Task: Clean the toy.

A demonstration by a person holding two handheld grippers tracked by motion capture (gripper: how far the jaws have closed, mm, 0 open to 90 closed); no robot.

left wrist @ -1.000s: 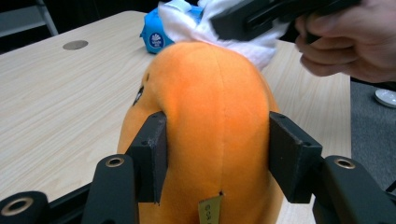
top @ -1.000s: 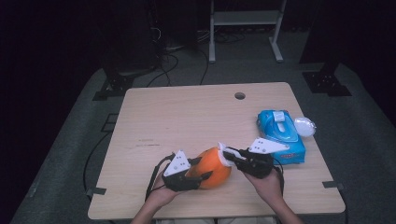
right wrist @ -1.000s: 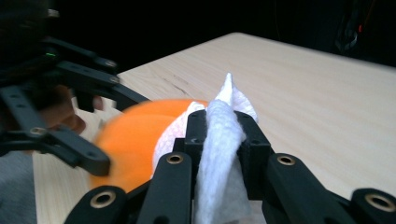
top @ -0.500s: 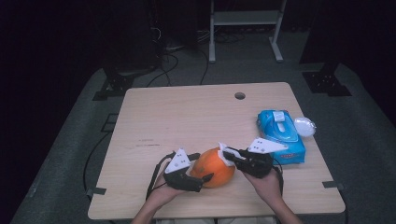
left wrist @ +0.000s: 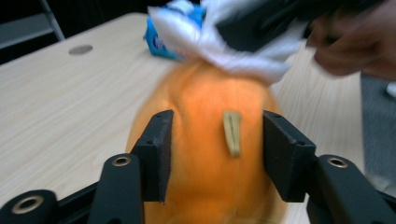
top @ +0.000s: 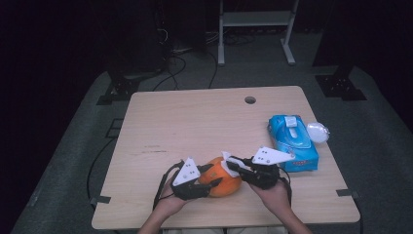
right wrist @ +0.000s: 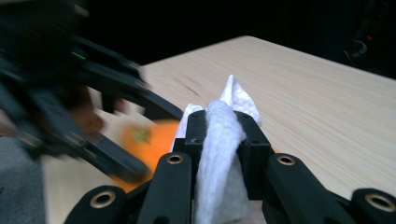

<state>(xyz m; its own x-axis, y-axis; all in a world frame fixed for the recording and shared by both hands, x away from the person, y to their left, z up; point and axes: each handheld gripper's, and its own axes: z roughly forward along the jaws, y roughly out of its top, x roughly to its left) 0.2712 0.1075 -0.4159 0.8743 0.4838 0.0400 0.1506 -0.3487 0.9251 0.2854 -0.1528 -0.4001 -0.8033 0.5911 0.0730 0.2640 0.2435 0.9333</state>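
A dark room is surrounding the pale wooden table (top: 195, 126) I am working at, cables trailing on the floor behind it. At my left, I am holding my left gripper (top: 207, 185) against the orange pumpkin-like fruit (top: 221, 181) near the front edge; its jaws have just been closing, and they are now bracketing the fruit's sides, with its stub of stem (left wrist: 232, 132) between them. I am judging the skin as smooth, firm and rather slippery, so taking it across the widest part seems safest. Moving right, my right gripper (top: 233, 165) is clamping a soft white wipe (right wrist: 219, 154) and pressing it onto the fruit's top. Further right, a blue wipe packet (top: 293, 142) is lying near the table's edge.
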